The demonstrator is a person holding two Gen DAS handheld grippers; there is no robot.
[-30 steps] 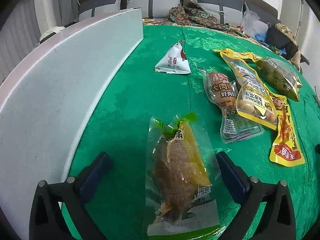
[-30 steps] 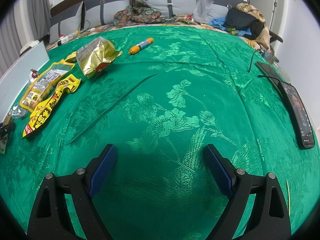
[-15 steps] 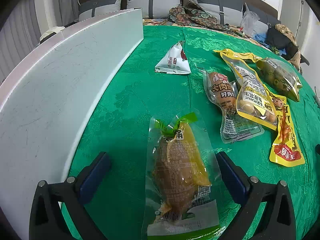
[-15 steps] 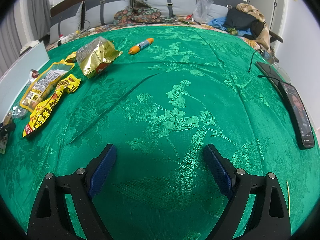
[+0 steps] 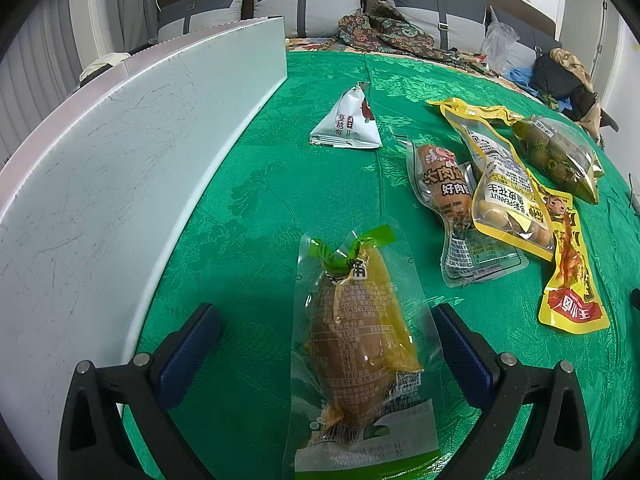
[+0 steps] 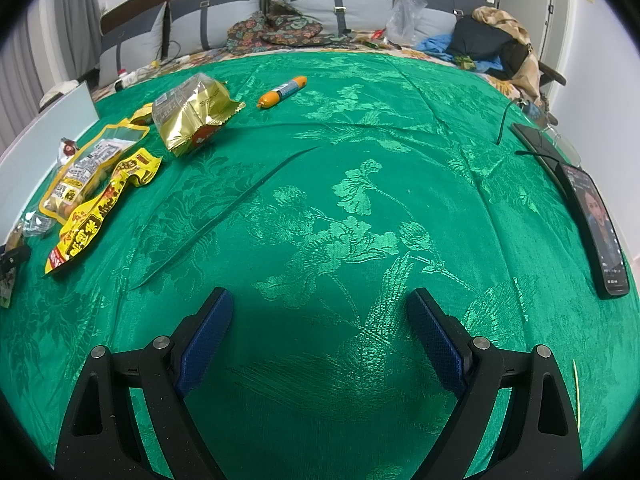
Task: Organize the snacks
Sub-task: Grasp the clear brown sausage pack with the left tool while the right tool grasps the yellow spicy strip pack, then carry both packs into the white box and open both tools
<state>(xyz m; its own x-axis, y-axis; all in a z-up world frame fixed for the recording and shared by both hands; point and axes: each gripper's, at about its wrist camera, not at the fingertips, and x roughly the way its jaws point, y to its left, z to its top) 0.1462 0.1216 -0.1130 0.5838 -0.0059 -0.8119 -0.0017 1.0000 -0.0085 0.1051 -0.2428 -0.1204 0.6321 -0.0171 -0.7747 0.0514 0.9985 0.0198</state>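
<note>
Nothing moved since earlier frame. Left gripper (image 5: 326, 338) fingers apart, straddling clear snack pouch (image 5: 358, 344) — long axis toward 12 o'clock. Right gripper (image 6: 320, 334) fingers apart, empty.

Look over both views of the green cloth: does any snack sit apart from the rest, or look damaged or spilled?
The orange sausage stick lies alone, apart from the overlapping packets. A long crease runs across the green cloth. Nothing looks torn or spilled.

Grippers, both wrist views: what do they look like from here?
Left gripper and right gripper match: black plastic finger frames with triangular cut-outs and silver screws, and textured blue pads on the inner faces. No cables, markings, hands or sleeves show.
</note>
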